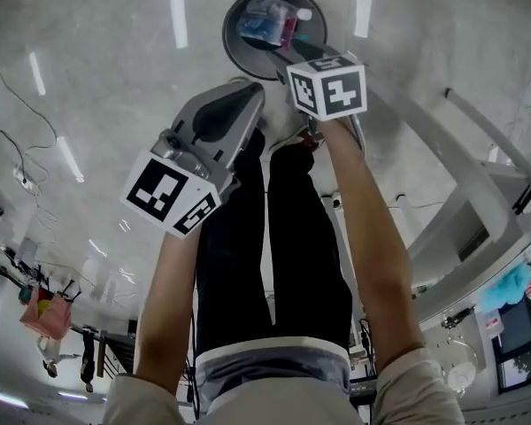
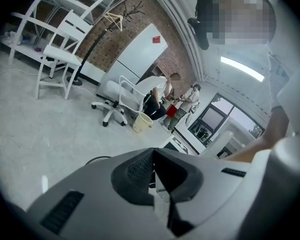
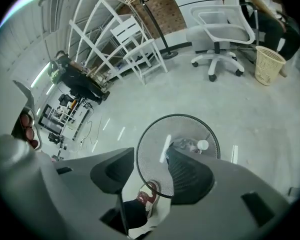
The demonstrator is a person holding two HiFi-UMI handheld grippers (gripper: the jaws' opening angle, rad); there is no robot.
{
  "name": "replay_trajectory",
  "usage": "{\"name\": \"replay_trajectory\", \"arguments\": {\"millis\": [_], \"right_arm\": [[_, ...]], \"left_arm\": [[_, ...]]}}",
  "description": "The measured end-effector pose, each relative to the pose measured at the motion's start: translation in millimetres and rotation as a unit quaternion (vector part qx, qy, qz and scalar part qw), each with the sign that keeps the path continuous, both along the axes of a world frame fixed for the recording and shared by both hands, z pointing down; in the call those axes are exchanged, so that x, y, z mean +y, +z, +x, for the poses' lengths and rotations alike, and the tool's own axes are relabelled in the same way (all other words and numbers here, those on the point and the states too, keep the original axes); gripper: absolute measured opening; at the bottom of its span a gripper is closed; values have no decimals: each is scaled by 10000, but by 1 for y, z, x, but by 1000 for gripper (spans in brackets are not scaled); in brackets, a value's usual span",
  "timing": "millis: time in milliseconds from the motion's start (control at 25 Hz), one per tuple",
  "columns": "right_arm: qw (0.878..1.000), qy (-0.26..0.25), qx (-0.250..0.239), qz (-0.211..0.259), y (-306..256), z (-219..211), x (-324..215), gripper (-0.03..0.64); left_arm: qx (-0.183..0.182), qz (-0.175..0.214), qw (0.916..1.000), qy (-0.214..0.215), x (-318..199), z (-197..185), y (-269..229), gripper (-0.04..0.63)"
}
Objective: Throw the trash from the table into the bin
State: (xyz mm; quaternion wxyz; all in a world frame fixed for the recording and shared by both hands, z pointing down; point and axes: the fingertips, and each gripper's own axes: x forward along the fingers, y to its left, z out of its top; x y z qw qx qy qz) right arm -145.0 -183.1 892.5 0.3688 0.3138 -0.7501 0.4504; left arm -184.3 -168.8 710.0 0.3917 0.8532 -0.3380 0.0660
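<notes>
While the right gripper [image 3: 149,160] was held above the bin [image 1: 234,50] on the floor [image 1: 115,69], its jaws were found partly open, with nothing gripped between them. The left gripper [image 2: 154,154] was found fully closed and empty, held just beside the right one above the person's legs [image 1: 274,237]. The trash [image 1: 270,25], a white-capped bottle [image 1: 301,14] among coloured packaging [image 1: 257,27], was observed lying inside the bin, clear of both grippers.

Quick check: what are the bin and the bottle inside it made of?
Bin: dark wire mesh, probably painted metal. The pale floor shows through its fine grid, and a solid hoop rims the top. Bottle: clear and glinting, likely thin plastic, with an opaque white cap.
</notes>
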Motion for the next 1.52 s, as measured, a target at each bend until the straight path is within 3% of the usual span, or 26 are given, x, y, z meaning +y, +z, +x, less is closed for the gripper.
{"name": "replay_trajectory", "arguments": {"millis": [360, 480, 720, 1080, 1520], "right_arm": [[9979, -26, -219, 614, -52, -7, -7, 69], [9957, 5, -291, 876, -75, -1, -3, 43], [9865, -139, -353, 1590, -133, 4, 6, 30], [9766, 228, -558, 2065, -222, 22, 34, 20], [9523, 897, -846, 2793, -385, 54, 52, 20]], "left_arm": [[-95, 272, 9996, -72, -9, -4, -28, 7], [-102, 357, 9993, -102, -6, 1, -38, 6], [-138, 524, 9985, -89, -1, 9, -60, 6], [-72, 532, 9986, -8, 15, 25, -103, 6], [73, 990, 9943, 400, 26, 59, -231, 6]]}}
